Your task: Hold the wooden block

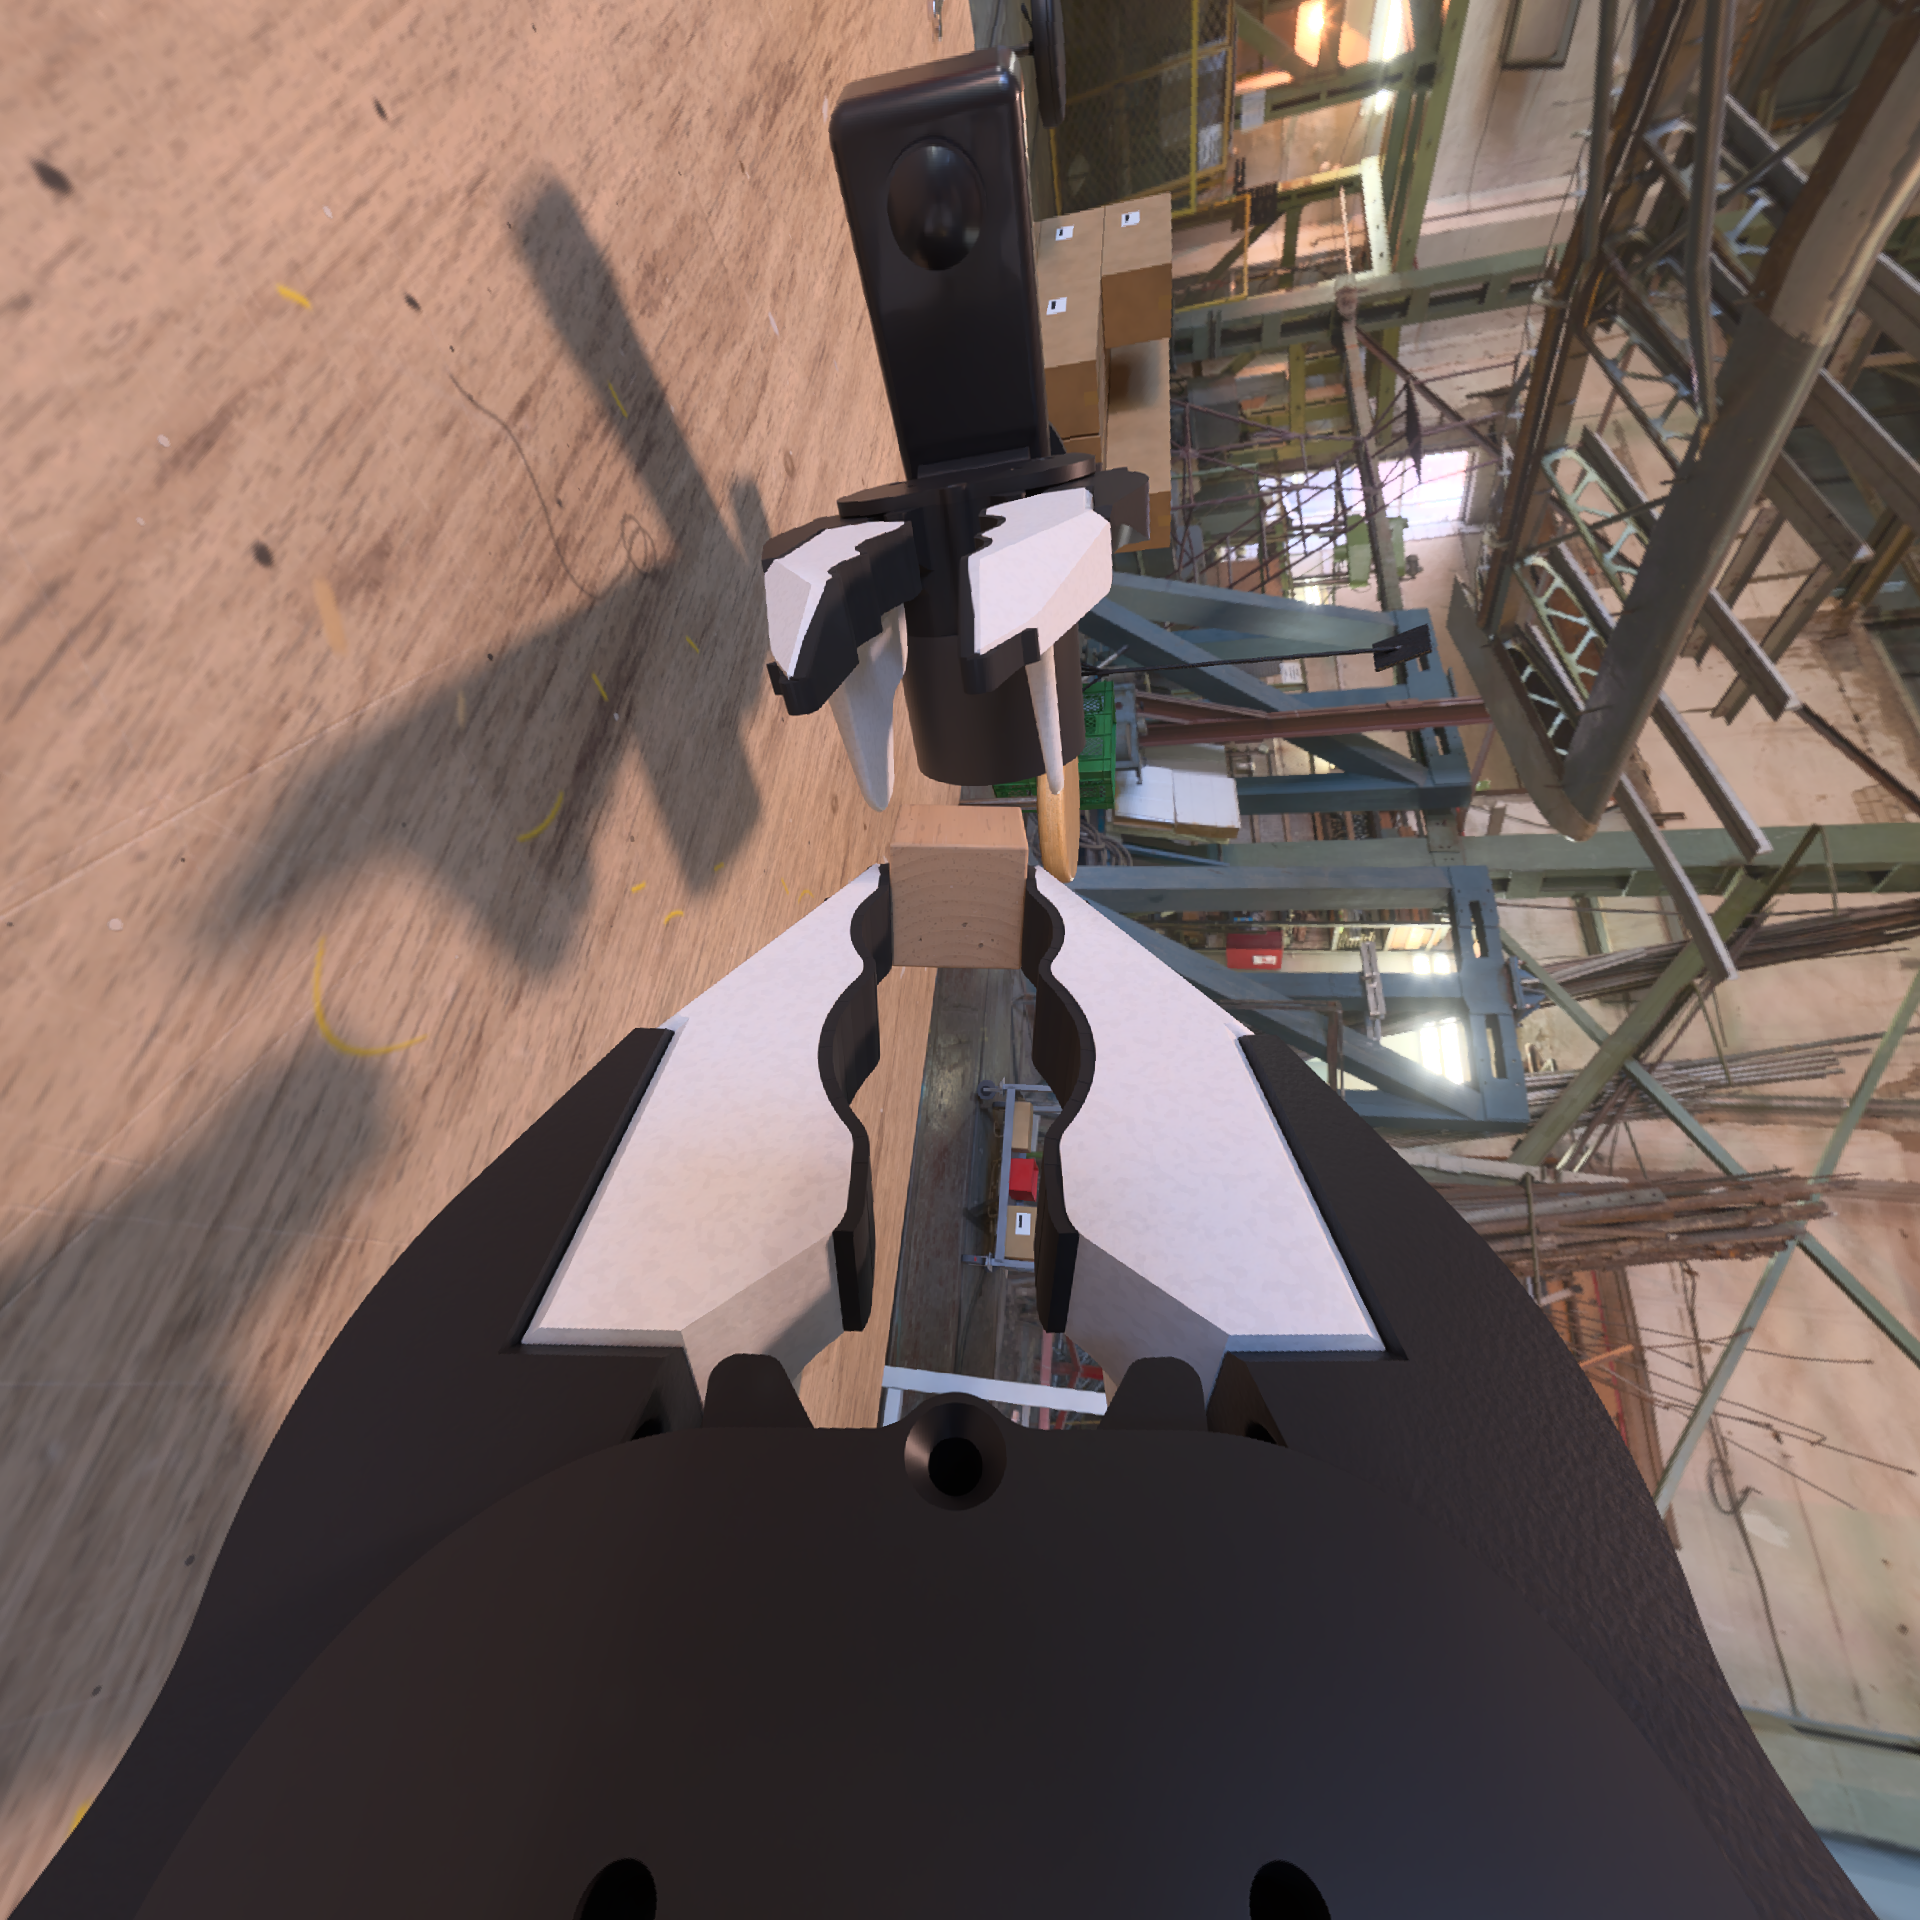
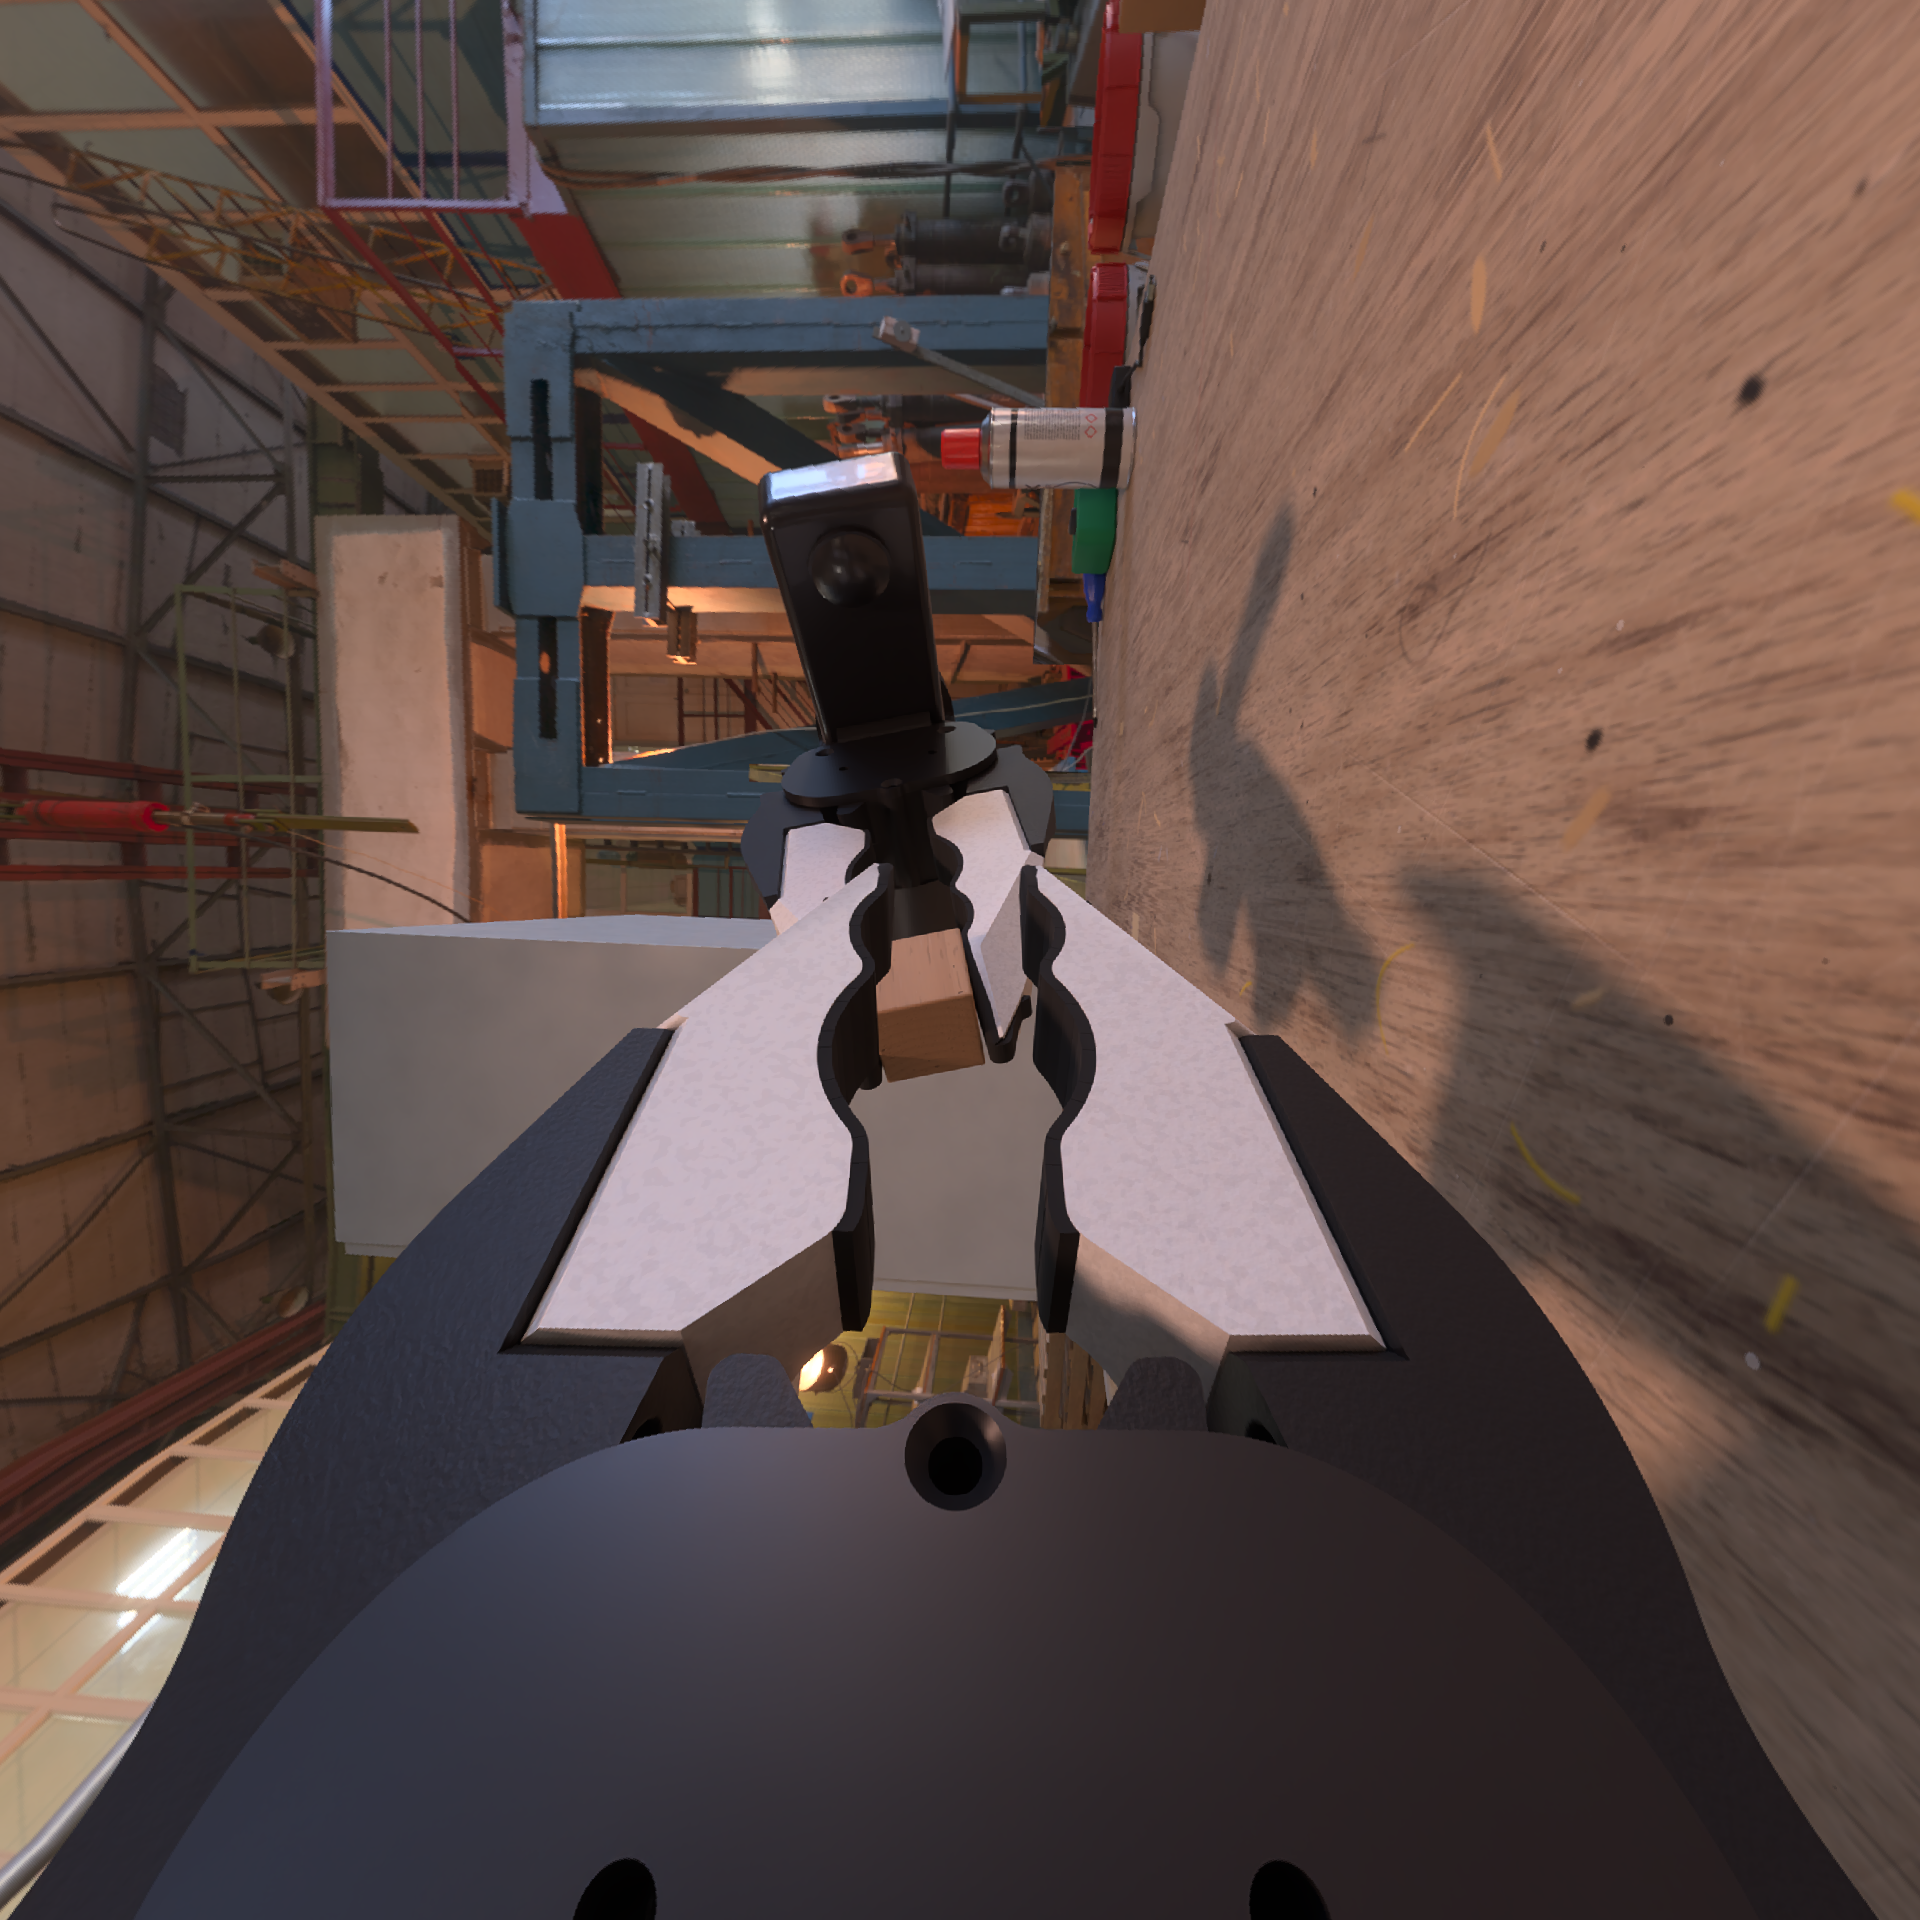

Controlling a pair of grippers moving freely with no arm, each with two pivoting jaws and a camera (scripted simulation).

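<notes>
The wooden block [image 1: 957,902] is a small pale cube, held off the table between the tips of my left gripper [image 1: 957,883], which is shut on it. My right gripper [image 1: 966,779] faces it from the far side, its white fingertips spread wider than the block and stopping just short of it. In the right wrist view the block [image 2: 925,997] sits in the gap of my right gripper [image 2: 956,883], close to the left finger, with space on the right. The left gripper [image 2: 940,1039] holds it from the far side.
The wooden table [image 1: 312,520] fills the left of the left wrist view and the right of the right wrist view [image 2: 1558,727]. A spray can with a red cap [image 2: 1039,447] stands on it. A grey box [image 2: 520,1039] and cardboard boxes [image 1: 1101,312] lie beyond.
</notes>
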